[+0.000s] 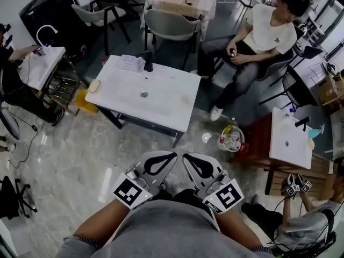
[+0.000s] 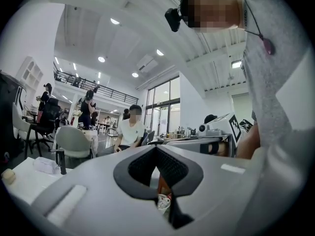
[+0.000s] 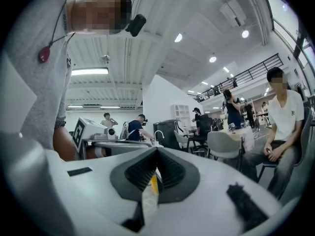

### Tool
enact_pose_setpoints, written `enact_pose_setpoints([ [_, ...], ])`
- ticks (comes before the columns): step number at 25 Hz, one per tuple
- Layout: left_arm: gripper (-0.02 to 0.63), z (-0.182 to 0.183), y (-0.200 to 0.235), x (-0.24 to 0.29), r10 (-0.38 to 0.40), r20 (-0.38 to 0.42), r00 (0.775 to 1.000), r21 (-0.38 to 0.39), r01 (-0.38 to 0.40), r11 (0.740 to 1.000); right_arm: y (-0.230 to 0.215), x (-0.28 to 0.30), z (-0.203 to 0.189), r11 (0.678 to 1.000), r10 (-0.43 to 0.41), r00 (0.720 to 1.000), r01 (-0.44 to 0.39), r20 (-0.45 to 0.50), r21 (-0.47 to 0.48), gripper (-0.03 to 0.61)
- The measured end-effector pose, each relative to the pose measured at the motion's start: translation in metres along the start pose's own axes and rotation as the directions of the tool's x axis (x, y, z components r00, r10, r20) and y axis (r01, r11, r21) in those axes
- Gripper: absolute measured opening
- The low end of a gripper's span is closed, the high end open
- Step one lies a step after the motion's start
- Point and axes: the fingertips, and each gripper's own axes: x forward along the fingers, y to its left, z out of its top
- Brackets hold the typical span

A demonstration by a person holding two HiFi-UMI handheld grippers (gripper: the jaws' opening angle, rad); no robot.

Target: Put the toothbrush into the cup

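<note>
A white sink table [image 1: 161, 109] with a black faucet [image 1: 148, 63] and a drain [image 1: 144, 94] stands ahead of me across the marble floor. On it lie a beige lump [image 1: 94, 85] and a crumpled white cloth [image 1: 130, 62]. I cannot make out a toothbrush or a cup in any view. My left gripper [image 1: 172, 156] and right gripper [image 1: 185, 157] are held side by side close to my body, pointing level toward the table. Both are shut with nothing in them, as the left gripper [image 2: 156, 149] and right gripper [image 3: 157, 150] show in their own views.
A person in a white shirt [image 1: 258, 42] sits beyond the table's right end, with grey chairs [image 1: 169, 26] behind it. Bottles [image 1: 231, 138] stand on the floor to the right. More sink tables stand at the right [image 1: 290, 136] and left [image 1: 40, 63]. A yellow bin [image 1: 86, 101] sits by the table's left end.
</note>
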Motion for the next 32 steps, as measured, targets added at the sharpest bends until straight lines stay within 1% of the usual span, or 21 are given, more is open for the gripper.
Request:
enact_pose_setpoints([
  [5,0.008,0.002,0.019,0.009,-0.015,0.000,1.000,-0.006,0.015,1.000,-0.014,0.012,-0.002,1.000,-0.017,1.000,0.017,-0.006,0.009,0.014],
  [12,0.008,0.000,0.044,0.042,-0.019,-0.016,1.000,-0.006,0.019,1.000,-0.054,0.022,0.000,1.000,-0.023,1.000,0.023,0.000,0.020,0.014],
  [17,0.008,0.004,0.070,0.076,0.005,-0.007,1.000,0.004,-0.005,1.000,-0.094,0.036,0.002,1.000,0.000,1.000,0.000,0.001,0.014,0.014],
  [22,0.008,0.007,0.096,0.114,0.011,-0.006,1.000,0.010,-0.011,1.000,-0.138,0.050,0.007,1.000,0.018,1.000,-0.018,-0.002,0.011,0.014],
  [26,0.008,0.010,0.115,0.145,0.034,-0.015,0.999,0.002,-0.034,0.999,-0.172,0.057,0.011,0.999,0.037,0.999,-0.037,-0.011,0.008,0.014],
  [32,0.008,0.010,0.143,0.176,0.085,-0.028,0.996,0.016,-0.085,0.996,-0.215,0.068,0.010,0.997,0.070,0.997,-0.069,-0.016,0.018,0.014],
])
